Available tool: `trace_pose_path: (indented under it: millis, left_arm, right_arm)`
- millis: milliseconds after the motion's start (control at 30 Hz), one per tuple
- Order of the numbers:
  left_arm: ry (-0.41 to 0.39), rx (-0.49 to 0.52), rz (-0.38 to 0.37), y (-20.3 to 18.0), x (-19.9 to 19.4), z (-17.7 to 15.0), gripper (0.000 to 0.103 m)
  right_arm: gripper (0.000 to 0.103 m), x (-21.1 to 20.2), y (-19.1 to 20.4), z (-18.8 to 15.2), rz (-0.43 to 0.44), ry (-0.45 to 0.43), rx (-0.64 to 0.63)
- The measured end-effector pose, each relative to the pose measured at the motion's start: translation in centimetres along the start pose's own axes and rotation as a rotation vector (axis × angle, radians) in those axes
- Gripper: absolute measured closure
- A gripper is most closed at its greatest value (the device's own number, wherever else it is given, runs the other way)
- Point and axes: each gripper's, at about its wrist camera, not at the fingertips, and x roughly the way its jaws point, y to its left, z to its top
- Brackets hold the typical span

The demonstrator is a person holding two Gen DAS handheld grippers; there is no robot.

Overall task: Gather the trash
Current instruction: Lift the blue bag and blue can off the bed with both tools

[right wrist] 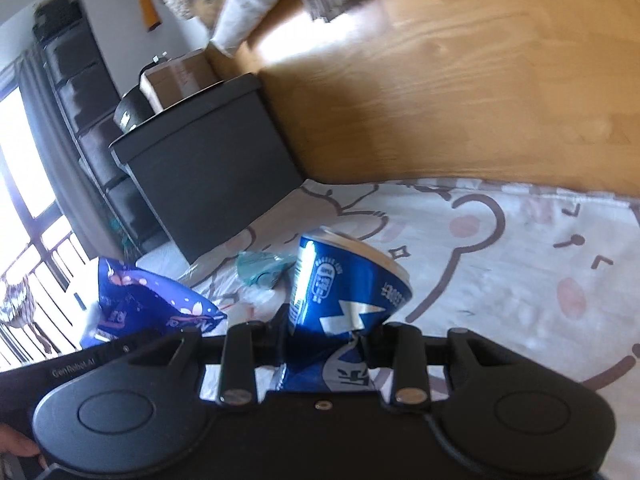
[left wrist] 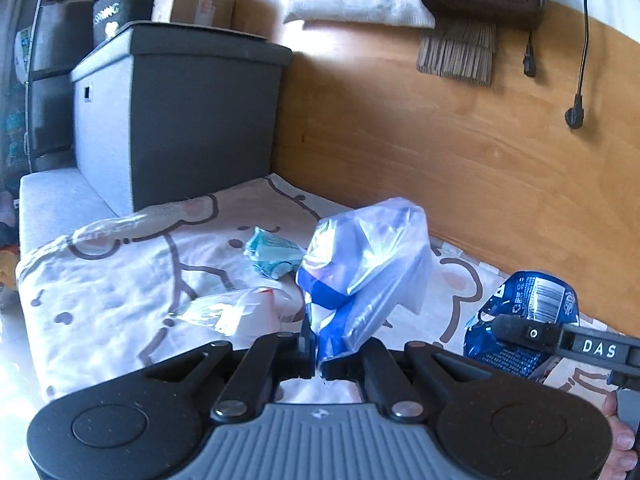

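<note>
My left gripper point(left wrist: 318, 360) is shut on the edge of a blue and clear plastic bag point(left wrist: 368, 256), which stands up from its jaws above the bed sheet point(left wrist: 120, 280). My right gripper point(right wrist: 326, 340) is shut on a crushed blue drink can point(right wrist: 344, 292), held upright over the sheet. In the left wrist view the can point(left wrist: 532, 300) shows at the right, with one right finger point(left wrist: 532, 333) across it. A crumpled teal wrapper point(left wrist: 272, 258) and a clear plastic wrapper point(left wrist: 232, 312) lie on the sheet beyond the bag. The bag point(right wrist: 152, 304) appears at the left of the right wrist view.
The sheet point(right wrist: 500, 280) has a cartoon bear print. A dark storage box point(left wrist: 180, 120) stands at the bed's far end with a cardboard box point(left wrist: 192, 0) on top. A wooden panel point(left wrist: 440, 140) runs along the right side, with cables point(left wrist: 576, 112) hanging on it.
</note>
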Motion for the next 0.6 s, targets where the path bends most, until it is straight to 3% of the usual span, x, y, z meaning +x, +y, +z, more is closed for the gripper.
trace_pose_path:
  millis: [600]
  left_arm:
    - [-0.036,-0.051,0.033,5.8,-9.6,-1.8,0.101]
  right_arm:
    - [0.069,-3.8,9.4,-2.4,-0.021,0.044,-0.169]
